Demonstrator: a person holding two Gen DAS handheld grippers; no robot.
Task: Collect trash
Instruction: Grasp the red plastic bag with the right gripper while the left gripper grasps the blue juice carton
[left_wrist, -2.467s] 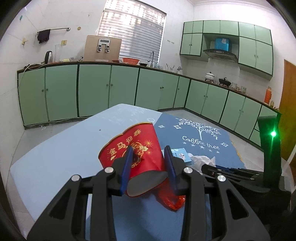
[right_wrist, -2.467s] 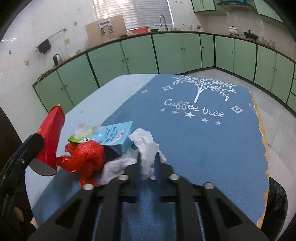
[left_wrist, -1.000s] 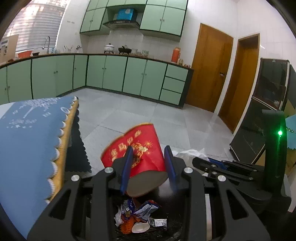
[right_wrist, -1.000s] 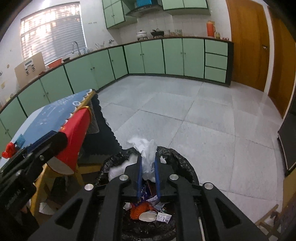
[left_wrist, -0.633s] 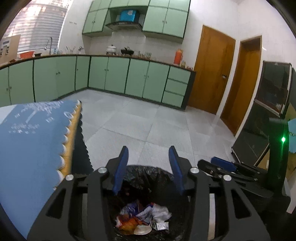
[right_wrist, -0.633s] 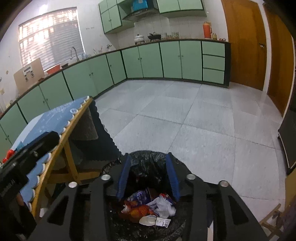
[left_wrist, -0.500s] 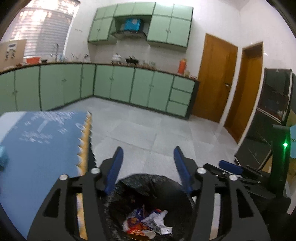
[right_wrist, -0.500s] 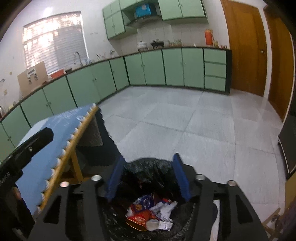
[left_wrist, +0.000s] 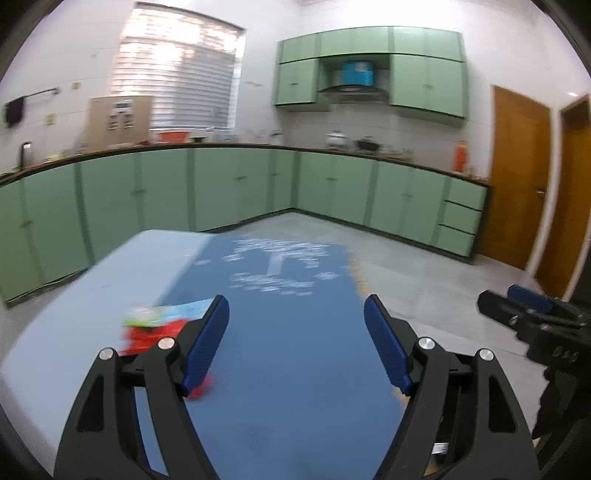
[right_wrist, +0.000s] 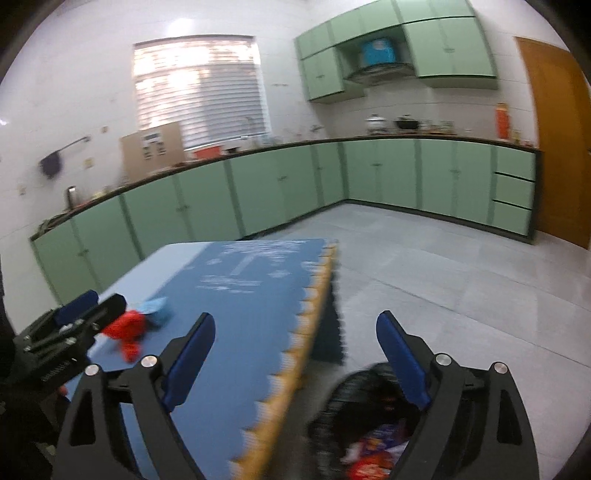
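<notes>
My left gripper (left_wrist: 295, 343) is wide open and empty above the blue table mat (left_wrist: 288, 332). A crumpled red plastic bag (left_wrist: 151, 336) and a light blue carton (left_wrist: 177, 312) lie on the mat just left of its left finger. My right gripper (right_wrist: 295, 354) is wide open and empty, over the mat's scalloped edge (right_wrist: 295, 354) and the black trash bin (right_wrist: 369, 432), which holds several wrappers. In the right wrist view the red bag (right_wrist: 127, 328) and carton (right_wrist: 159, 308) lie beside the left gripper's body (right_wrist: 62, 339).
Green cabinets (left_wrist: 221, 192) line the back and right walls. Wooden doors (left_wrist: 517, 177) stand at the right. Grey tiled floor (right_wrist: 443, 273) lies right of the table. The right gripper's body (left_wrist: 535, 321) shows at the right edge of the left wrist view.
Both grippers let go of the red cup and white tissue over the bin, opened wide, and have swung left and up, back toward the table.
</notes>
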